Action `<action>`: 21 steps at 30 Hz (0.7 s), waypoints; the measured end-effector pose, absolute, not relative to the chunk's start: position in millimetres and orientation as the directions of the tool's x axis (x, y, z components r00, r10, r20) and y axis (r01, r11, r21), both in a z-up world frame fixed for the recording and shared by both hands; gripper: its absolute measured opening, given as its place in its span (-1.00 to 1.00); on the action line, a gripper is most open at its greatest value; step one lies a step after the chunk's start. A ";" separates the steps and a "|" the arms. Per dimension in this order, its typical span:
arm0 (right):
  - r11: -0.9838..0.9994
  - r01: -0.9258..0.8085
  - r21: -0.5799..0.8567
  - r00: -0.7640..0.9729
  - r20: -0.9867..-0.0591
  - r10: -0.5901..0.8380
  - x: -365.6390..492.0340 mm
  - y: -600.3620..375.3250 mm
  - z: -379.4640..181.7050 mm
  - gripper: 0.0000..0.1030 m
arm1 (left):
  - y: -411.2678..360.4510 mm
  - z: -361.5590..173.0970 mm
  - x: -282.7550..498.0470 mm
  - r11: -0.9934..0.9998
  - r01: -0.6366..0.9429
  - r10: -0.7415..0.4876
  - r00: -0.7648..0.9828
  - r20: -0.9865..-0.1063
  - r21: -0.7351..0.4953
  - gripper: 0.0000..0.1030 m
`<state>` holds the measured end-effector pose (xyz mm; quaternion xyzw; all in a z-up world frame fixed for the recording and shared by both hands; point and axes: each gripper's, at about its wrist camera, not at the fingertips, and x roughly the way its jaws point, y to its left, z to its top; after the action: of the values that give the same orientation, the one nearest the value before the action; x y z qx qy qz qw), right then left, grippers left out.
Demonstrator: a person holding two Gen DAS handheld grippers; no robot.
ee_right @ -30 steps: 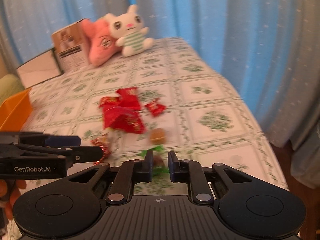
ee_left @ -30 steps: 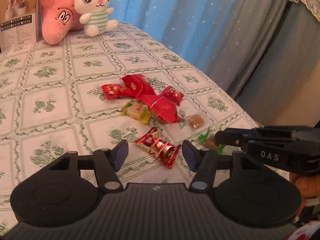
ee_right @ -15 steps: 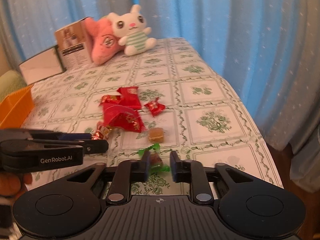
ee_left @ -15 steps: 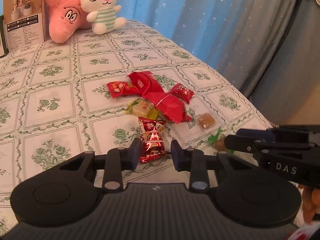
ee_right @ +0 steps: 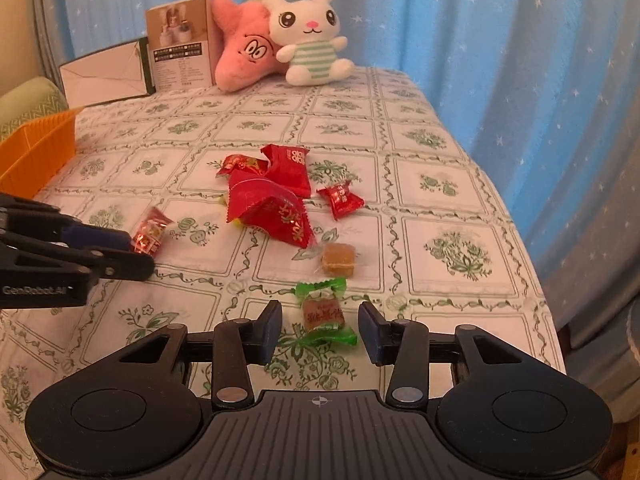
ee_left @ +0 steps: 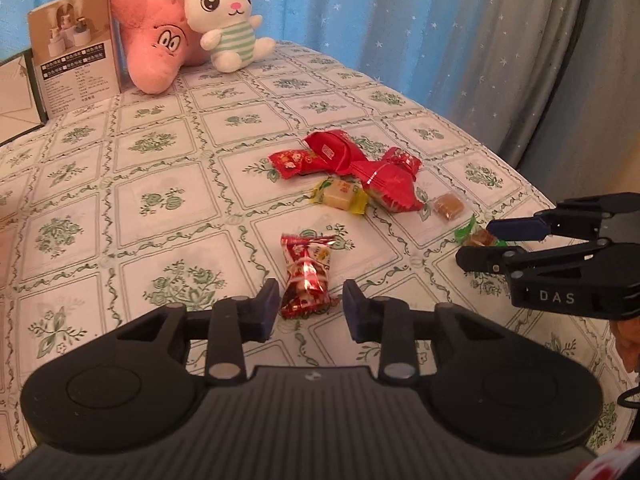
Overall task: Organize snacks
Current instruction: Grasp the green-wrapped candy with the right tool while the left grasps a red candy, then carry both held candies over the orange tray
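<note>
My left gripper (ee_left: 310, 312) has its jaws opening around a red foil candy (ee_left: 306, 276) that lies on the tablecloth; its pads stand clear of the wrapper on both sides. The jaws of my right gripper (ee_right: 320, 326) are opening too, with a green-wrapped candy (ee_right: 324, 314) lying between them, untouched. Further out lie a heap of red snack packets (ee_right: 276, 200), a small red candy (ee_right: 340, 200), a brown cube candy (ee_right: 338, 260) and a yellow candy (ee_left: 342, 196). In the right wrist view, the left gripper (ee_right: 138, 254) sits beside the red foil candy (ee_right: 150, 230).
An orange basket (ee_right: 36, 148) stands at the table's left edge. At the back are a pink plush (ee_right: 244, 56), a white bunny plush (ee_right: 312, 44), a cardboard box (ee_right: 180, 44) and an open white box (ee_right: 104, 74). The table drops off on the right, by blue curtains.
The left jaws narrowed around the red foil candy, which turned to point straight ahead, then widened again. The right jaws, nearly shut around the green candy, have spread apart.
</note>
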<state>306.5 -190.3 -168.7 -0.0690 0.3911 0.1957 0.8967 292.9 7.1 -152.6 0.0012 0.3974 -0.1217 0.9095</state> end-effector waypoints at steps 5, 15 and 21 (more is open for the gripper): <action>0.911 -0.411 0.025 0.615 -0.730 0.297 305.8 -185.5 -167.6 -0.50 | 11.1 -147.9 295.3 0.977 0.177 -0.208 0.691 -0.692 -0.116 -0.26; 0.922 -0.385 0.047 0.614 -0.733 0.294 304.8 -185.0 -166.4 -0.58 | -4.9 -161.9 306.1 0.977 0.212 -0.164 0.678 -0.716 -0.023 -0.40; 0.924 -0.372 0.084 0.620 -0.719 0.315 302.3 -186.7 -162.4 -0.58 | -1.7 -159.5 291.8 0.979 0.205 -0.154 0.675 -0.722 -0.018 -0.58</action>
<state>302.3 -186.7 -162.4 -0.0366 0.3920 0.1911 0.8991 291.8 -1.7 -159.5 0.0322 0.3912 -0.0981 0.9145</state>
